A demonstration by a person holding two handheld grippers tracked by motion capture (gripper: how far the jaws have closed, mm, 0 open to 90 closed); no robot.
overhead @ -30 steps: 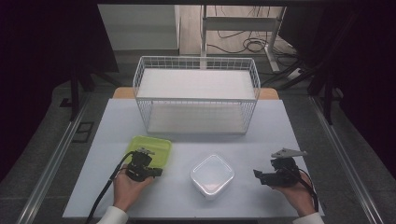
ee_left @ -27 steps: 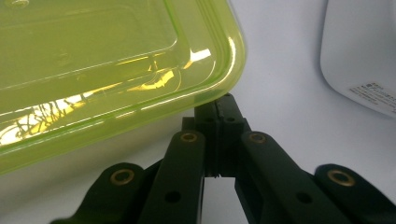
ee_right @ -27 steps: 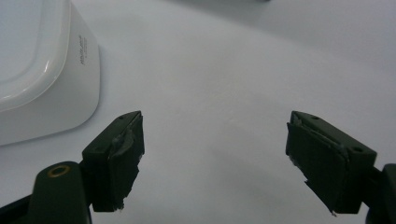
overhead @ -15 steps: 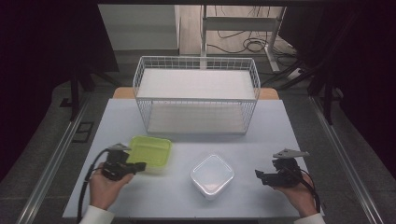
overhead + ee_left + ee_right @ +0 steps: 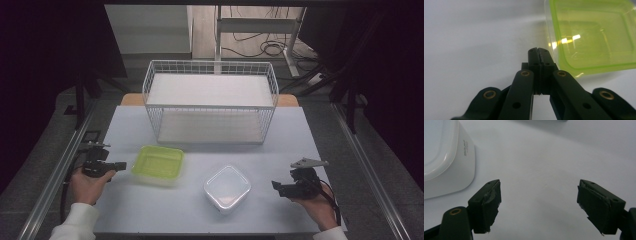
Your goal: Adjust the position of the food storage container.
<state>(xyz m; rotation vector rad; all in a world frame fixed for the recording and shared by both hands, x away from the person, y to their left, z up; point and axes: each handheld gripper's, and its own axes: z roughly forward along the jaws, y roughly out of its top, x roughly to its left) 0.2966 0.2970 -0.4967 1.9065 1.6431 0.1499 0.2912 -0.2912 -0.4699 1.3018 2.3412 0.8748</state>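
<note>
The green tub [image 5: 158, 162] sits left of centre on the desk [image 5: 150, 210], likely light, thin and slick; its raised rim suits a pinch; the left claw [image 5: 118, 165], shut and empty, lies just left; the right claw [image 5: 276, 187] gapes empty.

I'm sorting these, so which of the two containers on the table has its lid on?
The white container, nearer the right hand-held gripper; the green container sits open.

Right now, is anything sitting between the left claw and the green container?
Nothing visible does. The left claw, jaws shut, points at the green container across bare white table. The white lidded container lies off toward the right claw.
</note>
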